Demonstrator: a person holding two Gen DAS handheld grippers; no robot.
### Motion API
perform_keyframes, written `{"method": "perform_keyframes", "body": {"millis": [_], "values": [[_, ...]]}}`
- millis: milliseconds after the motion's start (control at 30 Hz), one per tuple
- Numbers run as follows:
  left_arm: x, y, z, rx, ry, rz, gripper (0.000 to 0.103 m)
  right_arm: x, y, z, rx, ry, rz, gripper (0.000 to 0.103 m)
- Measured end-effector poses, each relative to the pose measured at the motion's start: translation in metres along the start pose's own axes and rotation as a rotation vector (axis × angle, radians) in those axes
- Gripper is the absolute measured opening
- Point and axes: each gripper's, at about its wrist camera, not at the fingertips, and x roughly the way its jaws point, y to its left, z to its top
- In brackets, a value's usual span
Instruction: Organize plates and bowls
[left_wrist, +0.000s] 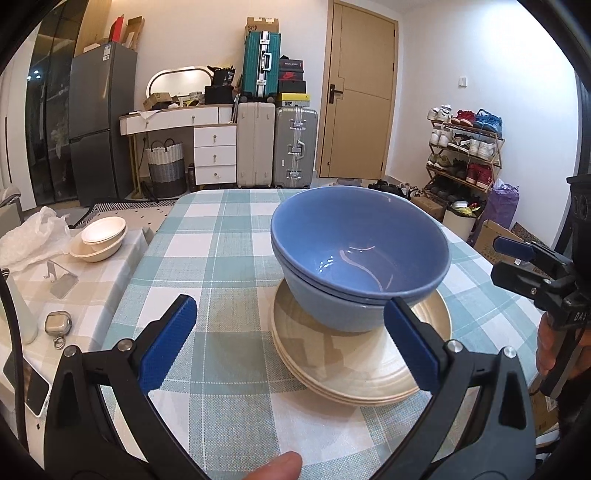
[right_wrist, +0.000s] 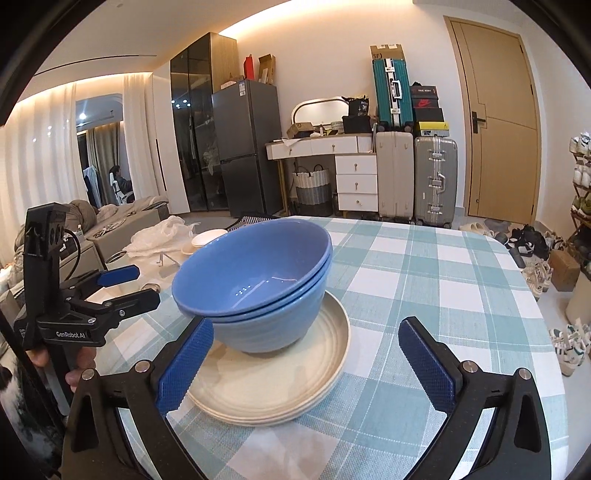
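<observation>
Blue bowls (left_wrist: 360, 258) nested on cream plates (left_wrist: 369, 365).

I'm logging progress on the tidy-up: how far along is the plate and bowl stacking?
Looks nearly done: the two blue bowls sit nested on the stack of cream plates on the checked table. Nothing is in hand; the left hand-held gripper and right hand-held gripper are both open beside the stack. Possibly left: the cream bowls on the side table.

My gripper pads (left_wrist: 168, 345) are blue; bowls (left_wrist: 360, 254) blue; plates (left_wrist: 369, 373) cream; tablecloth (left_wrist: 221, 258) teal-and-white checked.
</observation>
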Motion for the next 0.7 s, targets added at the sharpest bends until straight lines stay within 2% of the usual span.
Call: {"method": "perform_keyframes", "body": {"millis": [167,433,700], "values": [[-0.003,-0.001,-0.013,0.013,-0.045,-0.004,0.101,-0.007,-0.006,-0.015,-0.004,-0.042,0.019,0.102],[0.001,0.002,-0.032,0.028,-0.072,0.027,0.101,-0.011,-0.015,-0.031,-0.012,-0.093,0.048,0.102],[0.009,0.012,-0.038,0.004,-0.085,0.024,0.101,-0.014,-0.017,-0.036,-0.013,-0.121,0.052,0.102]]}}
